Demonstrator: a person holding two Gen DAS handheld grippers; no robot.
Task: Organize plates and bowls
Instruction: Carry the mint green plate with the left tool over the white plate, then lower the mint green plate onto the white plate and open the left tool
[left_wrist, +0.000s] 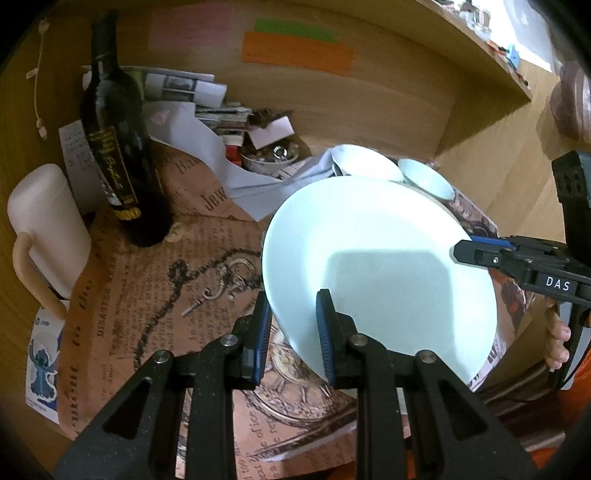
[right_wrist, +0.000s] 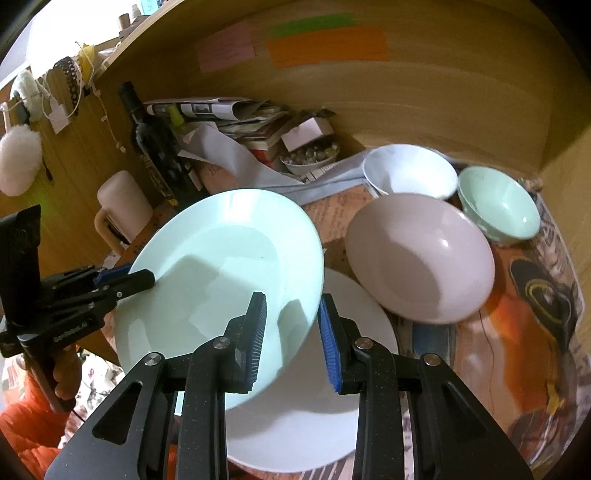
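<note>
A pale green plate (left_wrist: 376, 266) (right_wrist: 221, 273) is held tilted above the table by both grippers. My left gripper (left_wrist: 293, 332) straddles its near-left rim, and the right gripper's fingers (left_wrist: 480, 254) clamp its right rim. In the right wrist view my right gripper (right_wrist: 291, 332) straddles the plate's right edge, and the left gripper (right_wrist: 125, 280) holds its left edge. Under it lies a white plate (right_wrist: 314, 417). A pink plate (right_wrist: 421, 258), a white bowl (right_wrist: 410, 171) and a green bowl (right_wrist: 498, 203) sit behind to the right.
A dark wine bottle (left_wrist: 118, 147), a cream mug (left_wrist: 44, 229), a heap of papers and books (left_wrist: 207, 110) and a small dish of trinkets (right_wrist: 310, 155) stand at the back left. A wooden wall (right_wrist: 406, 96) encloses the back and right. A printed paper mat (left_wrist: 166, 295) covers the table.
</note>
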